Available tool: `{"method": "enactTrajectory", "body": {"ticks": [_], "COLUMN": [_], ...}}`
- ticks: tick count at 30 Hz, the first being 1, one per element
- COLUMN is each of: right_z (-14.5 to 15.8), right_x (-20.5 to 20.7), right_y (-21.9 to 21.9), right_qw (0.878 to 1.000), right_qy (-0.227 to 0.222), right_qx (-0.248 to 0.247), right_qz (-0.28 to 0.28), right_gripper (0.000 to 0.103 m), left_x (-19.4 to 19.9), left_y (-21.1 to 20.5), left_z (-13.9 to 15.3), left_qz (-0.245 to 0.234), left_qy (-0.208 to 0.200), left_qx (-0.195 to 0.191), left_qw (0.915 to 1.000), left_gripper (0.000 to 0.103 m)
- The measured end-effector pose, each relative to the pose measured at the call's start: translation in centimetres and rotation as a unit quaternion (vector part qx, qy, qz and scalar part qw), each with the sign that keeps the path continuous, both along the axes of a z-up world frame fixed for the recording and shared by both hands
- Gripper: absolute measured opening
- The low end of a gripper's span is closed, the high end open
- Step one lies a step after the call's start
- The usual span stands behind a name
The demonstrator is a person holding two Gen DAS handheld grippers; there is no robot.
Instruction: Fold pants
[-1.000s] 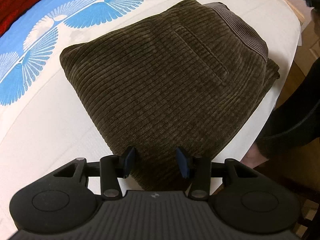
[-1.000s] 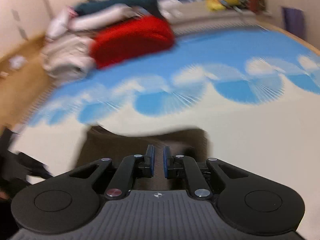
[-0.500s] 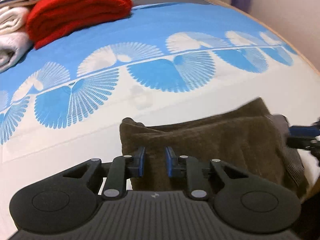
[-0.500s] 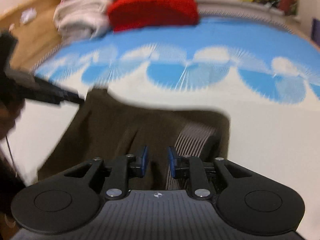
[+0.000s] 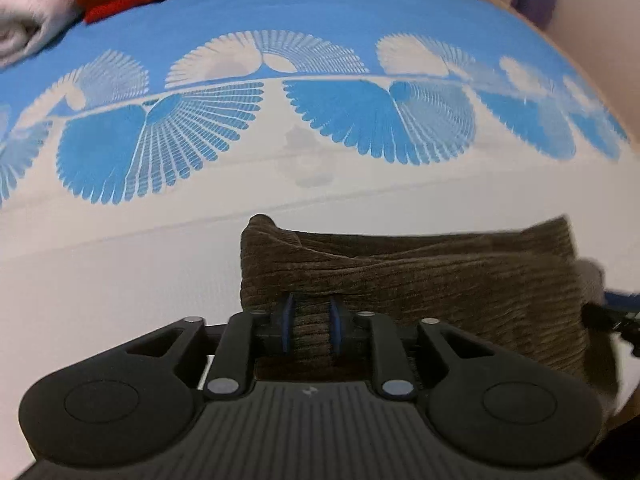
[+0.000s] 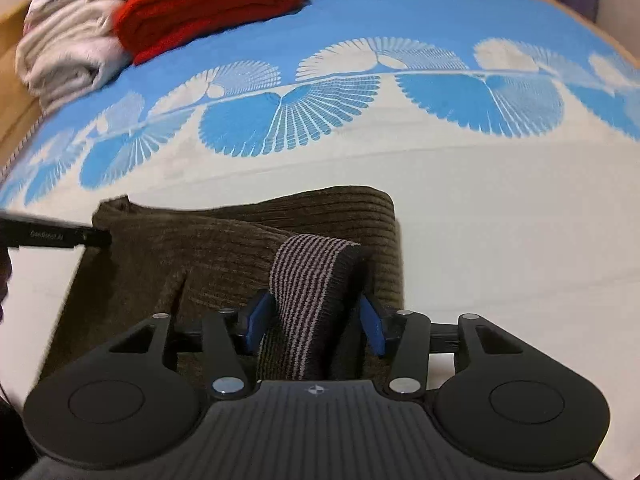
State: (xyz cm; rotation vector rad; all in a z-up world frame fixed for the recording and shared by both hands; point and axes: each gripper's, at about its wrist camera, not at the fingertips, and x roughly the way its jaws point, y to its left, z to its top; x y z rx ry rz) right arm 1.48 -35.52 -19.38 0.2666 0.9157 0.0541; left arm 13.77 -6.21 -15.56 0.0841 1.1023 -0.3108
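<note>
The folded brown corduroy pants (image 5: 420, 280) lie on the white part of the bed cover. My left gripper (image 5: 311, 322) is low at the near left edge of the pants, its blue pads narrowly apart with corduroy between them. In the right wrist view the pants (image 6: 224, 248) lie ahead. My right gripper (image 6: 314, 322) is open wide around the striped ribbed waistband (image 6: 312, 280), which stands up between the pads. The left gripper's black finger (image 6: 52, 236) touches the pants' far left corner.
The bed cover (image 5: 320, 12) is blue with white fan patterns farther back and plain white near me. A folded red garment (image 6: 208, 4) and a pile of white garments (image 6: 68, 48) lie at the far left. A wall runs along the right.
Both grippers have dropped low to the near edge of the pants. My left jaws narrowed onto the corduroy edge. My right jaws opened wide around the striped waistband.
</note>
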Motion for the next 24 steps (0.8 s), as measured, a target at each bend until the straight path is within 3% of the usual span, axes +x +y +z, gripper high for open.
{"method": "enactTrajectory", "body": {"ticks": [2, 3, 5, 10, 14, 16, 24], "right_z": [0.2, 0.1, 0.0, -1.8, -3.0, -3.6, -4.5], "right_x": [-0.2, -0.1, -0.5, -0.7, -0.2, 0.1, 1.1], "right_y": [-0.9, -1.3, -2.4, -4.2, -4.0, -3.8, -2.8], "right_qw": [0.999, 0.999, 0.997, 0.991, 0.988, 0.986, 0.988], "right_qy": [-0.004, -0.006, -0.001, 0.043, 0.07, 0.083, 0.092], "right_qx": [0.032, 0.041, 0.054, 0.109, 0.119, 0.134, 0.116], "right_qz": [-0.013, -0.022, -0.048, -0.068, -0.066, -0.058, -0.033], "right_gripper": [0.054, 0.06, 0.072, 0.082, 0.092, 0.093, 0.098], "left_x": [-0.4, -0.6, -0.9, -1.3, -1.4, -1.6, -1.8], "left_y": [0.9, 1.2, 2.0, 3.5, 4.3, 4.2, 2.9], "left_z": [0.7, 0.9, 0.5, -1.6, -3.1, -3.6, -4.5], "left_qz": [0.012, 0.017, 0.02, 0.028, 0.04, 0.039, 0.022], "left_qy": [0.001, 0.004, 0.026, 0.095, 0.13, 0.139, 0.139], "left_qx": [-0.015, -0.018, -0.025, -0.042, -0.063, -0.066, -0.059], "left_qw": [0.9998, 0.9997, 0.9992, 0.9942, 0.9887, 0.9874, 0.9883], "left_gripper": [0.079, 0.082, 0.084, 0.084, 0.084, 0.084, 0.085]}}
